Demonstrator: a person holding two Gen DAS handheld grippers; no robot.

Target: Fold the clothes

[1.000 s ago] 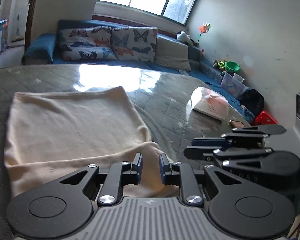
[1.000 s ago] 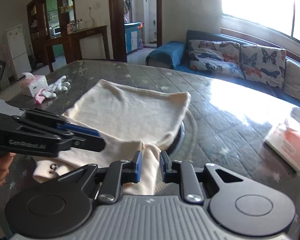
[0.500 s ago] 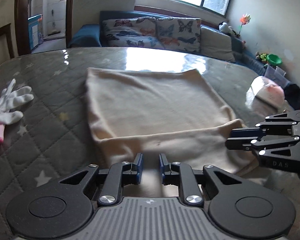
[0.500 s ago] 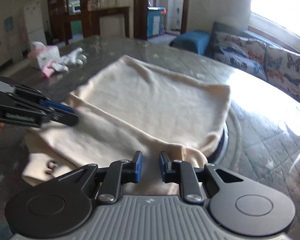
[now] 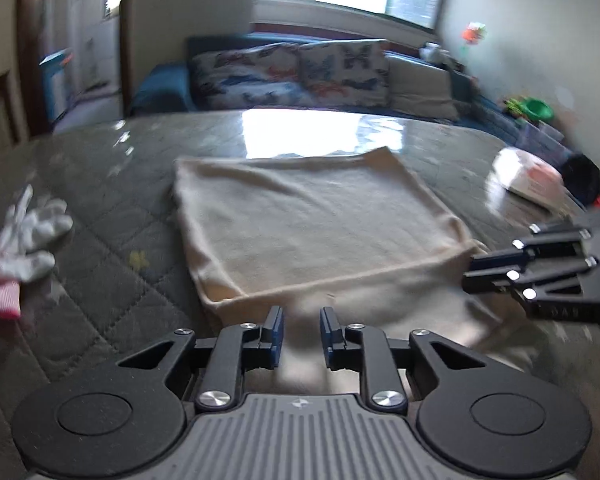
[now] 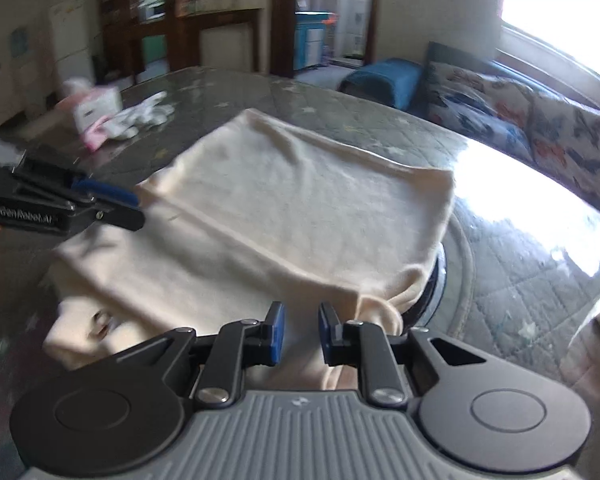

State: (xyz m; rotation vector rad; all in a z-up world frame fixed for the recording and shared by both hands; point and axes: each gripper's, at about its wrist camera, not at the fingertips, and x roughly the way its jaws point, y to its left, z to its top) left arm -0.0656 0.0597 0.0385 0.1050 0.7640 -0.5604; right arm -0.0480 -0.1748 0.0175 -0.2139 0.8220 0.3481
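A cream garment [image 5: 312,224] lies partly folded on the quilted grey table; it also shows in the right wrist view [image 6: 284,216], with a folded layer on top and a lower layer sticking out toward me. My left gripper [image 5: 301,334] hovers over the garment's near edge, jaws a little apart and empty. My right gripper [image 6: 300,330] hovers over the near right corner, jaws a little apart and empty. Each gripper shows in the other's view: the right one [image 5: 480,276] at the garment's right edge, the left one [image 6: 124,210] at its left edge.
A white glove [image 5: 28,240] and a pink item lie on the table to the left, also seen in the right wrist view [image 6: 140,116]. A white packet [image 5: 528,178] lies at the table's right. A sofa with butterfly cushions [image 5: 292,76] stands beyond the table.
Both grippers have swung left and drawn back a little; the left view now faces the garment square on. The garment lies as before. Both jaws stay a little apart.
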